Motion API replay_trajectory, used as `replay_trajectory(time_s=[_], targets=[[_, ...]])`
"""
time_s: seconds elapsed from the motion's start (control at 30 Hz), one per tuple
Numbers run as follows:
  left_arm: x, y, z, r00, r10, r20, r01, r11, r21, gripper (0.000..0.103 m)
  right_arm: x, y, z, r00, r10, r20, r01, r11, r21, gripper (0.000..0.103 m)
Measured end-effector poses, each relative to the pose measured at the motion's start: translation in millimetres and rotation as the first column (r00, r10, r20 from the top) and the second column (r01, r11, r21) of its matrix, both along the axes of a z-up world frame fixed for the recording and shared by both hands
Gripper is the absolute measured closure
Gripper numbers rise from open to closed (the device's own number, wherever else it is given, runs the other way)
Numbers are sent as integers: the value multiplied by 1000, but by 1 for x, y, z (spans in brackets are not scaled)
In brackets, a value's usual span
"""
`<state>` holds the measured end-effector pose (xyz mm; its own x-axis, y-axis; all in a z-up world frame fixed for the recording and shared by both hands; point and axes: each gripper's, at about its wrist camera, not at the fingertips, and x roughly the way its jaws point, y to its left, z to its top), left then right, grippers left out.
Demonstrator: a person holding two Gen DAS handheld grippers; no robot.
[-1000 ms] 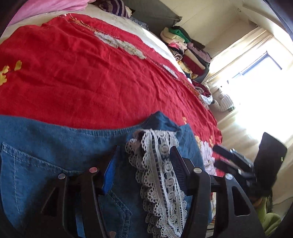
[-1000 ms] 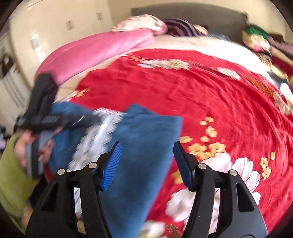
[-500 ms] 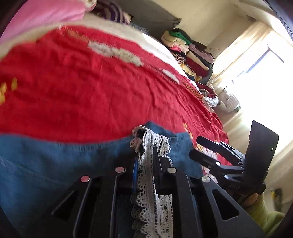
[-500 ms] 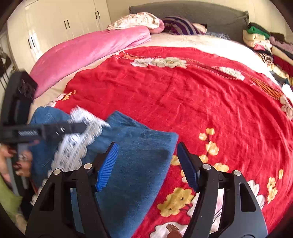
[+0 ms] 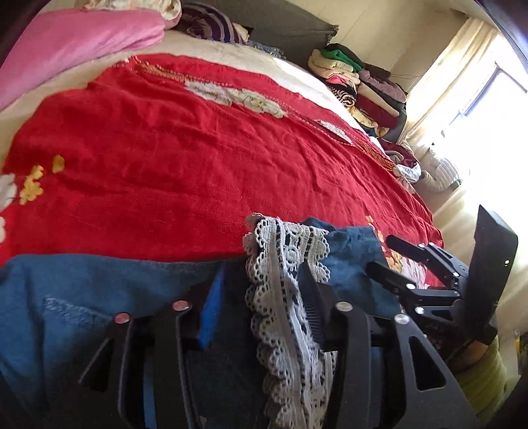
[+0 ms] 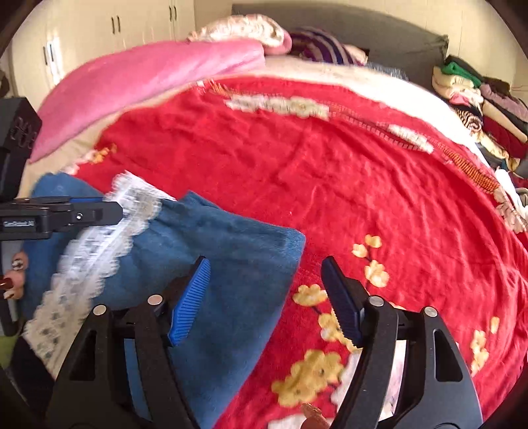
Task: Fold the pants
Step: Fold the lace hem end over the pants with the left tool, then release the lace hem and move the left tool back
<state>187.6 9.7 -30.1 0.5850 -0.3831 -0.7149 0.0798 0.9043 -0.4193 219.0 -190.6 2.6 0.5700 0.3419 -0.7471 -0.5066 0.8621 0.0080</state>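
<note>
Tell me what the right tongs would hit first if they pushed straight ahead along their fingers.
Probably the folded blue pants: the right tongs, open with nothing between the pads, point at their near corner where it meets the red bedspread. Depth is unclear, so they might meet the bedspread beside it.

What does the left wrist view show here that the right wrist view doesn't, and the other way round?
Only the left wrist view shows the bright window and a stitched seam on the jeans.
Only the right wrist view shows the cream wardrobe doors and fingers behind the left gripper.
Both show the red bedspread, lace trim, pink blanket, the clothes pile, and the right gripper, jaws open and empty. The left gripper's jaws, just opened, flank the lace.
</note>
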Motion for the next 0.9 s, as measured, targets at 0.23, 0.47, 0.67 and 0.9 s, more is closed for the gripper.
replay_trajectory(time_s=[0.23,0.47,0.67,0.9], targets=[[-50,6,23,999,4,51,-8,998,66,32,-63,-12,26,994,72,84,-74,997,26,29],[-104,10,13,1000,7,6,-7,999,51,29,-118,-8,22,981,166,102,-163,986,-40,28],[-129,-1,4,999,-40,-29,41,999,18,34,-142,-9,13,979,186,85,-183,982,-44,28],[-128,-11,-11,992,-74,-104,67,996,-65,36,-153,-13,8,978,189,83,-187,982,-34,28]])
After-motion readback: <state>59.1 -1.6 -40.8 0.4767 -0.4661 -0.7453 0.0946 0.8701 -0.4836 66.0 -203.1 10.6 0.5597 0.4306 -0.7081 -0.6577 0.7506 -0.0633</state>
